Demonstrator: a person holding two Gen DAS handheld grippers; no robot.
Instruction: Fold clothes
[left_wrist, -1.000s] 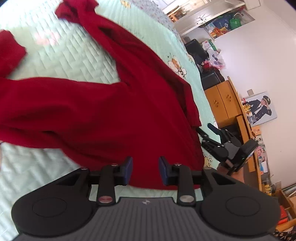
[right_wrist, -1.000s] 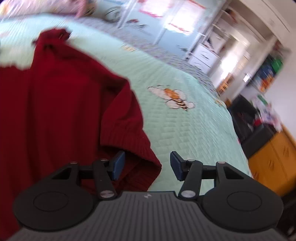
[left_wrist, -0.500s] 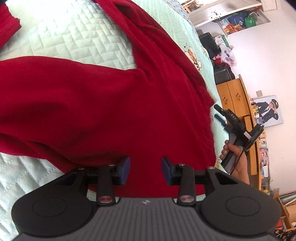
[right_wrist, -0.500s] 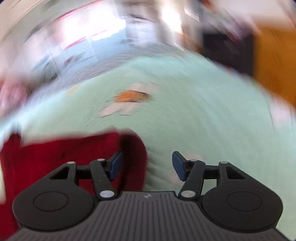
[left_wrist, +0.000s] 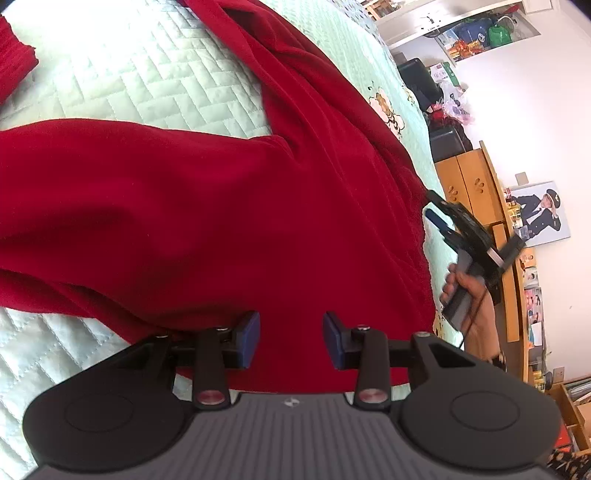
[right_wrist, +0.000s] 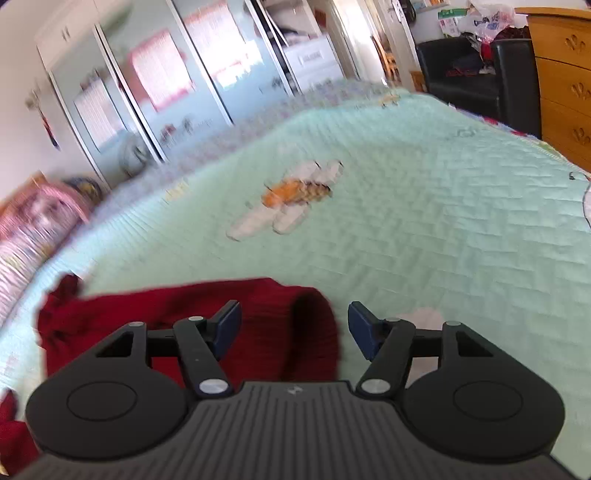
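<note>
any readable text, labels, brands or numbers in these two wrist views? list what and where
None can be read.
Left gripper body: a small pale logo mark, no letters.
Right gripper body: the same small mark, no letters.
Boxes and packages on the high shelf: print too small to read.
Framed picture on the wall: no legible caption.
Pink posters on the wardrobe doors: blurred, unreadable.
Red sweater and green quilt: no label or writing in view.

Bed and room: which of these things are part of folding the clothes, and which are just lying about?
Part of the job:
red sweater
left gripper, open
right gripper, open
quilt it lies on

Just lying about:
wooden dresser
black chair
framed photo
wardrobe doors
</note>
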